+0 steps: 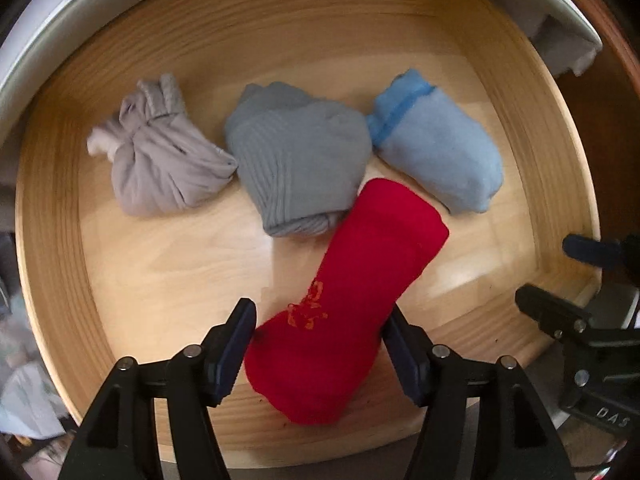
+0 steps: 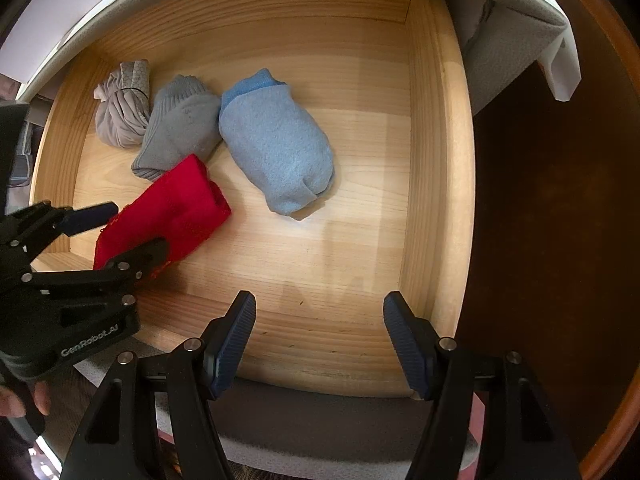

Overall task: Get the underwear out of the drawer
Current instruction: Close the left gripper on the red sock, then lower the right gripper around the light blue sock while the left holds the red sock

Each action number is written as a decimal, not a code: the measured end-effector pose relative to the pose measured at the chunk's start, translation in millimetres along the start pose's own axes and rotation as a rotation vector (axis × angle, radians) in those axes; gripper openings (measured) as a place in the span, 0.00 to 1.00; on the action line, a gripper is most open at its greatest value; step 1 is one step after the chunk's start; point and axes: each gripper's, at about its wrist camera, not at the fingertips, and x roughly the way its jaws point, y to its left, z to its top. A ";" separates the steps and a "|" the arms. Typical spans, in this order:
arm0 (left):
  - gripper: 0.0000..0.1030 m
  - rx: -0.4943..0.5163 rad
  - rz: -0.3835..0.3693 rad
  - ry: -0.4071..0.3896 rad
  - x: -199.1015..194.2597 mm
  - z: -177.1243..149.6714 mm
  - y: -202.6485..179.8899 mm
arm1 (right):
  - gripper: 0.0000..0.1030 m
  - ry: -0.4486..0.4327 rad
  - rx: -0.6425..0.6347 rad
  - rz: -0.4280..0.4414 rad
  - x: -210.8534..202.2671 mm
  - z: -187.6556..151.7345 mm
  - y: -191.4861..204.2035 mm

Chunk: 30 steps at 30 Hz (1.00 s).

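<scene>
The rolled red fabric bundle with orange embroidery (image 1: 344,304), judged to be the underwear now in hand, lies on the floor of the open pale wooden drawer (image 1: 168,272), close to the front wall and angled with its far end toward the middle of the drawer. It is straddled by the left gripper (image 1: 320,344), which is pointed down over its near end. The dark ribbed pads (image 1: 236,344) stand one on each side of the roll; a narrow gap is seen at the left pad, while at the right pad contact cannot be ruled out. The jaws are therefore read as apart around the bundle, not yet clamped. The straddle across the roll's narrow width is judged to be chosen so that a squeeze gathers the whole bundle rather than a loose fold.

The right gripper (image 2: 320,340) is held over the bare right-hand part of the drawer floor, near the front wall, with its jaws parted and nothing between them; it seems to be kept aside as a spare.

Behind the red roll three more bundles are ranged in a row: a knotted beige-grey fabric bundle (image 1: 160,160), a ribbed grey knitted bundle (image 1: 296,160) and a light blue fleecy bundle with a darker blue band (image 1: 436,148). The grey one is touched or nearly touched by the far end of the red roll, so it may be dragged on lifting. Nothing lies over the red roll itself.
</scene>
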 end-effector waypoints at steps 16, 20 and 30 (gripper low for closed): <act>0.43 -0.130 -0.089 0.000 2.6 -14.6 46.3 | 0.62 -0.005 0.005 0.006 0.6 0.1 -1.0; 0.42 -0.154 -0.079 -0.003 1.9 -19.8 59.4 | 0.62 -0.006 0.003 0.004 0.0 -0.6 -0.2; 0.42 -0.276 -0.058 -0.003 1.2 -34.5 101.7 | 0.62 -0.032 -0.096 -0.017 1.9 11.0 18.4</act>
